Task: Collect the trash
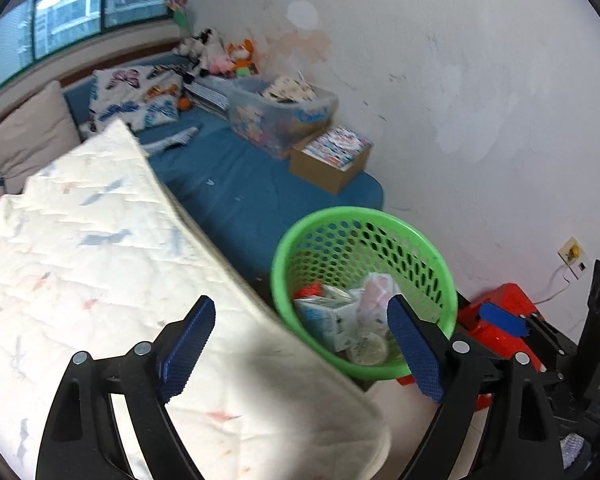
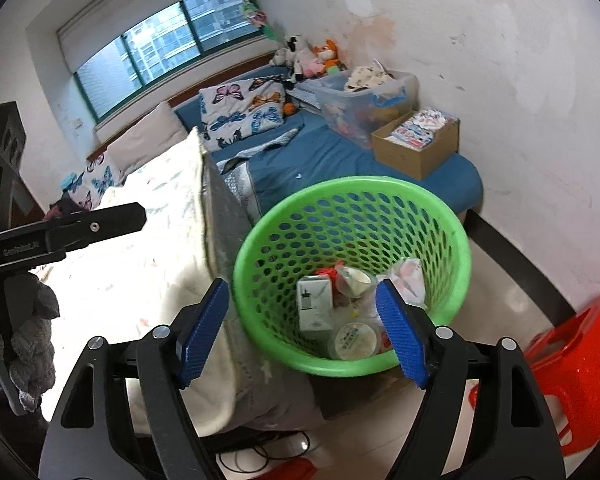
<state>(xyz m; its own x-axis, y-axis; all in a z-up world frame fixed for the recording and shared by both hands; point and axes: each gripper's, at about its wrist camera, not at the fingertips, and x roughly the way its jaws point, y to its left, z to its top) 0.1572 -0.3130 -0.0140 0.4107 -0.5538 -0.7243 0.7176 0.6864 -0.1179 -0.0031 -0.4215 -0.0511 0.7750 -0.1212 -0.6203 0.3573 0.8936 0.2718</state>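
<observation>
A green perforated basket [image 1: 364, 216] [image 2: 352, 188] stands at the foot of the bed. Inside lie a small white carton [image 2: 314, 306] [image 1: 324, 318], a round clear lid [image 2: 354, 340] [image 1: 367, 348], a crumpled white wrapper [image 2: 410, 276] [image 1: 374, 290] and a red scrap [image 2: 328, 270] [image 1: 310, 290]. My left gripper [image 1: 300, 322] is open over the quilt's edge and the basket's near rim, with nothing between its blue pads. My right gripper [image 2: 302, 304] is open above the basket's near side, nothing held. The left gripper's black finger [image 2: 100, 224] shows at the left of the right wrist view.
A white quilt [image 1: 100, 260] [image 2: 148, 248] covers the bed beside the basket. On the blue mattress [image 1: 236, 184] sit a clear storage bin [image 1: 280, 116], a cardboard box [image 1: 332, 160], pillows and plush toys. A red plastic stool [image 2: 580, 360] [image 1: 496, 320] stands right of the basket. Cables [image 2: 260, 456] lie on the floor.
</observation>
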